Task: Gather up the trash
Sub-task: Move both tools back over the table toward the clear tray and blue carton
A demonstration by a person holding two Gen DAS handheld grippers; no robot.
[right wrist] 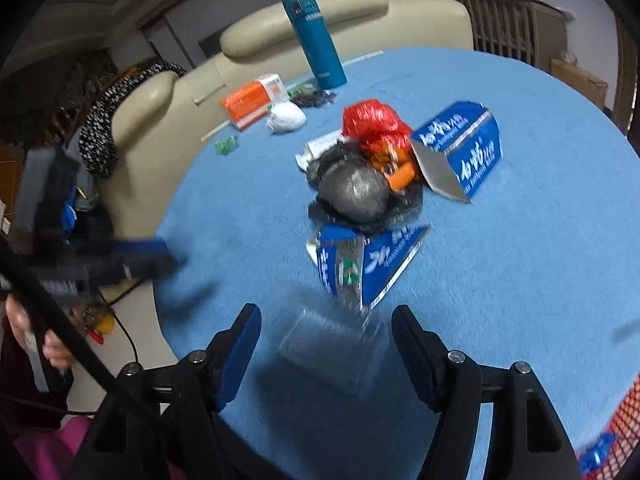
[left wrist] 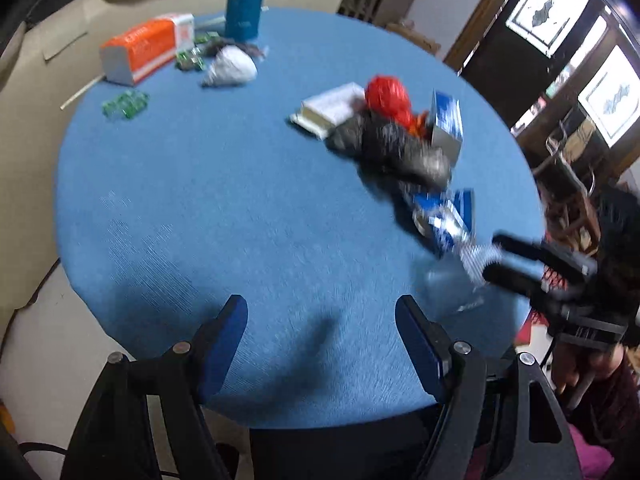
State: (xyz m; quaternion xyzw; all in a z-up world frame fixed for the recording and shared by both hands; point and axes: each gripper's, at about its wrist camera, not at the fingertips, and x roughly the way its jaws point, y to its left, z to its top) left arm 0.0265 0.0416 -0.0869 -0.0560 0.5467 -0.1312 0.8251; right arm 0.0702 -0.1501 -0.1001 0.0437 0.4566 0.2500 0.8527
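Blue-padded right tool (right wrist: 322, 344) agape, straddling clear container (right wrist: 334, 350).

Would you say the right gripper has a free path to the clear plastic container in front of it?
Probably yes: the right gripper is open, and the clear plastic container lies on the blue tablecloth between its fingers, with nothing in the way.

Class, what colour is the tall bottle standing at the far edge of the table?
Teal blue; the bottle shows best in the right wrist view.

A round counter (left wrist: 224, 208) covered in blue cloth stands against a cream leather sofa (right wrist: 280, 36). Dark wood-framed doors with bright glass panes (left wrist: 552, 12) line one side, and a slatted wooden cabinet (right wrist: 516, 24) stands behind the sofa.
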